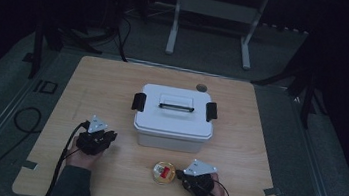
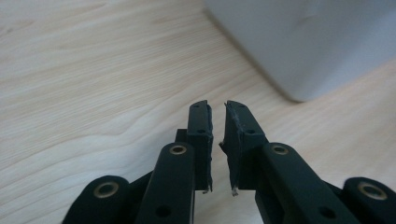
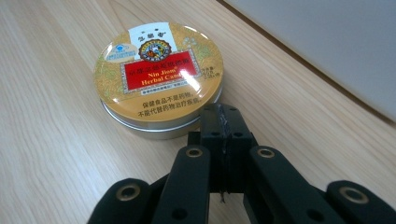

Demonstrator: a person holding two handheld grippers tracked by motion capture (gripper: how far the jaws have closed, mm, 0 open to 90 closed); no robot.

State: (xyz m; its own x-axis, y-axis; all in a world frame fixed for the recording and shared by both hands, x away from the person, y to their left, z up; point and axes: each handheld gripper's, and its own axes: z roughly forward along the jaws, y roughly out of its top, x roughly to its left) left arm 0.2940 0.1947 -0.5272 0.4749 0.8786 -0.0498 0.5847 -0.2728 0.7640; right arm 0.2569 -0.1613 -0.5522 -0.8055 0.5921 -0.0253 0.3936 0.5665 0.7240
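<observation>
Your right hand-held gripper [image 3: 219,116], clenched empty, sits just beside the round gold herbal-candy tin [image 3: 159,77] on the bench [image 1: 113,85], which lies directly ahead, much nearer than your left.

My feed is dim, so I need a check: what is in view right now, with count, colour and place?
Box: one, white, black side latches, lid on, table centre.
Tin: one, round, gold with red label, front of the box, lying flat.
Disc: one, small, grey, far table edge behind the box.
Table: one, light wood.
Left claw: one, black, nearly shut, nothing between its jaws, left of the box.
Right claw: one, black, shut, empty, at the tin's right side.
</observation>
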